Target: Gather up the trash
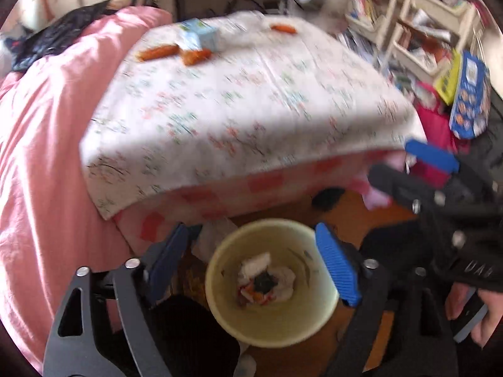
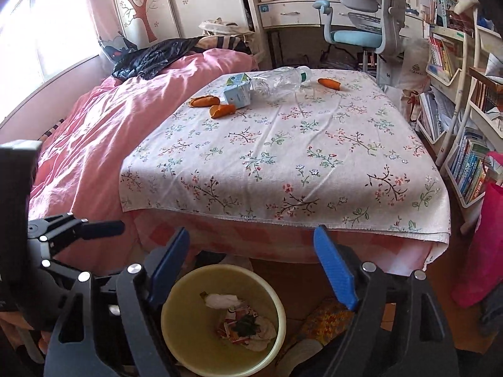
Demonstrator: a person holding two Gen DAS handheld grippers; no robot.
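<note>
A pale yellow bin (image 1: 217, 301) stands on the floor at the foot of the bed, with crumpled paper and wrappers (image 1: 267, 279) inside. My left gripper (image 1: 251, 264) hangs open right above it, nothing between its blue pads. My right gripper (image 2: 253, 270) is open and empty too, just above the bin (image 2: 185, 333); it also shows at the right of the left wrist view. On the floral cloth (image 2: 283, 157) lie a milk carton (image 2: 237, 92), a clear plastic bottle (image 2: 279, 81) and three orange wrappers (image 2: 221, 110), all far from both grippers.
A pink duvet (image 2: 103, 132) with a black bag (image 2: 151, 56) covers the bed's left side. Bookshelves (image 2: 452, 132) and a pink bag (image 2: 487, 245) crowd the right. A desk chair (image 2: 364, 25) stands beyond the bed. A hand (image 1: 471, 311) holds the right gripper.
</note>
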